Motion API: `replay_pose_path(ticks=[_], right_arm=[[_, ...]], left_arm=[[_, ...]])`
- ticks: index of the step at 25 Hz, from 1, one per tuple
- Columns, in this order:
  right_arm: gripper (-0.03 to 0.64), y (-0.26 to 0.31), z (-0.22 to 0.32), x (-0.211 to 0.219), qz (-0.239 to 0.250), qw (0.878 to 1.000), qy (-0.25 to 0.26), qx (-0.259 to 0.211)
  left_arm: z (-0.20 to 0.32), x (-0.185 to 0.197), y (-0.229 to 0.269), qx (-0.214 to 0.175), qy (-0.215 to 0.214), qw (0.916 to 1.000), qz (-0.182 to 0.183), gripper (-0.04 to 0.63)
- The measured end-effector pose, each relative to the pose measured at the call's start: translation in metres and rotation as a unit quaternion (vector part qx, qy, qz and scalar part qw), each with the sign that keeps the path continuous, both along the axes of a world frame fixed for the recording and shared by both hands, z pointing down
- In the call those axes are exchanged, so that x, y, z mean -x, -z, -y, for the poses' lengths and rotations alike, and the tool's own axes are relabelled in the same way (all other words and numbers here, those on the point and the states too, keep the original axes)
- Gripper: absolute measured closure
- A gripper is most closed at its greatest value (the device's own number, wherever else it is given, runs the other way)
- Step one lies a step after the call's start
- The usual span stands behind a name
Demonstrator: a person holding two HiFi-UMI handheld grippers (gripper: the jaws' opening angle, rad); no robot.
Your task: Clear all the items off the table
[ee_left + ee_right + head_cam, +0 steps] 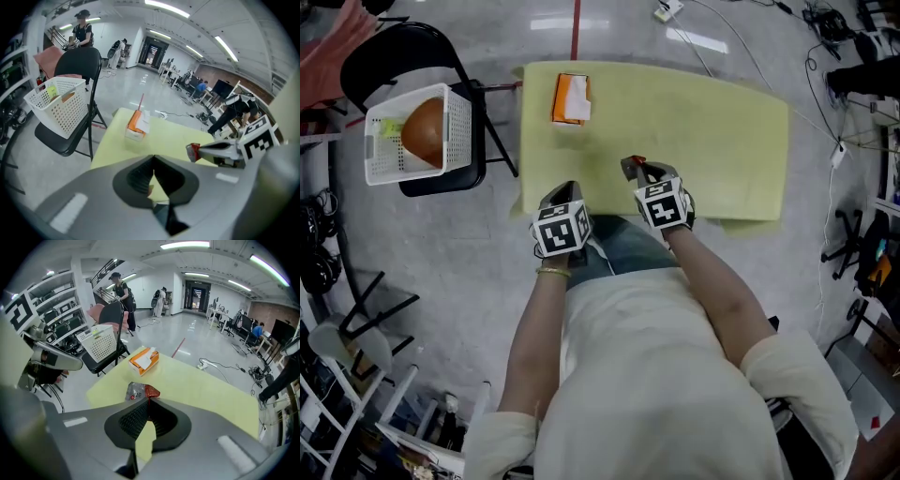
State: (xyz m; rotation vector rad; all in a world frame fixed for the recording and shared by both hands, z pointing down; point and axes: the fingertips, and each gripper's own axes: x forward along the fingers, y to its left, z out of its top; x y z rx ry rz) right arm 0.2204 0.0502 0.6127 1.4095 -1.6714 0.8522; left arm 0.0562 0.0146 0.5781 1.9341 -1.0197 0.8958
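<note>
Right fingers [133, 420] pinching packet [139, 392], crinkled silver-red

Inspection finding: no legible text, brand, number or sign on any item.

The foil packet [139, 391] carries small print and a small red mark on its silver face. Both are too small to read.

The orange tissue box [571, 97] shows no readable lettering in any view.

The left gripper [571, 187] and the right gripper [634, 169] carry black-and-white square marker patterns, which are coded blocks and not characters.
</note>
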Motion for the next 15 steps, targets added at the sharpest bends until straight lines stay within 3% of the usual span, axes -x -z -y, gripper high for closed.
replay_pose_path(ticks=[15], right_arm=[[0.611, 0.072, 0.027, 0.039, -0.001, 0.995, 0.083, -0.057]], left_arm=[[0.009, 0.038, 0.059, -0.040, 0.069, 0.9966, -0.022, 0.586]])
